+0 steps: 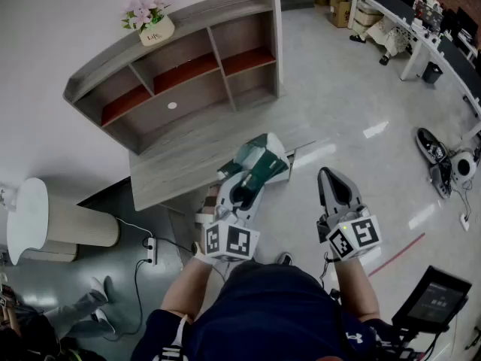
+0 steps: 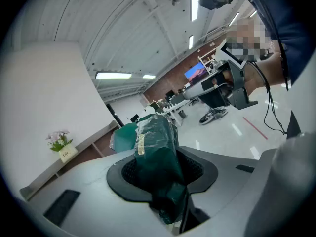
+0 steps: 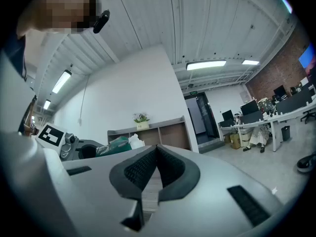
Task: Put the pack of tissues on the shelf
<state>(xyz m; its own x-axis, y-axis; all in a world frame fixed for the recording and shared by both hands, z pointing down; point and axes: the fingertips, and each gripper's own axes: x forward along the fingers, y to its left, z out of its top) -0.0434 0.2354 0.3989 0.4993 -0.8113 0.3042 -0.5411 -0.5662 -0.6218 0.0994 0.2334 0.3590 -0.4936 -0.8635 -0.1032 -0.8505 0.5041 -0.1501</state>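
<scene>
Grips the green pack of tissues (image 1: 263, 156) in the left gripper (image 1: 242, 186), jaws clenched on its wrapper, above the desk (image 1: 173, 164) edge, outside the shelf (image 1: 180, 22). Holds the right gripper (image 1: 326, 174) pinched shut, empty, alongside. Bears a flower pot (image 1: 155, 28) on the shelf top; houses a small white disc (image 1: 172, 105) in the wide lower compartment.

Your right gripper (image 3: 157, 151) points toward the wooden shelf (image 3: 165, 132) against the white wall, its jaws closed tip to tip with nothing in them. A small pot of flowers (image 3: 141, 122) stands on the shelf's top. Off to your left, the left gripper (image 3: 94, 150) clamps the green pack of tissues (image 3: 116, 144). Office desks (image 3: 266, 120) line the right side.
</scene>
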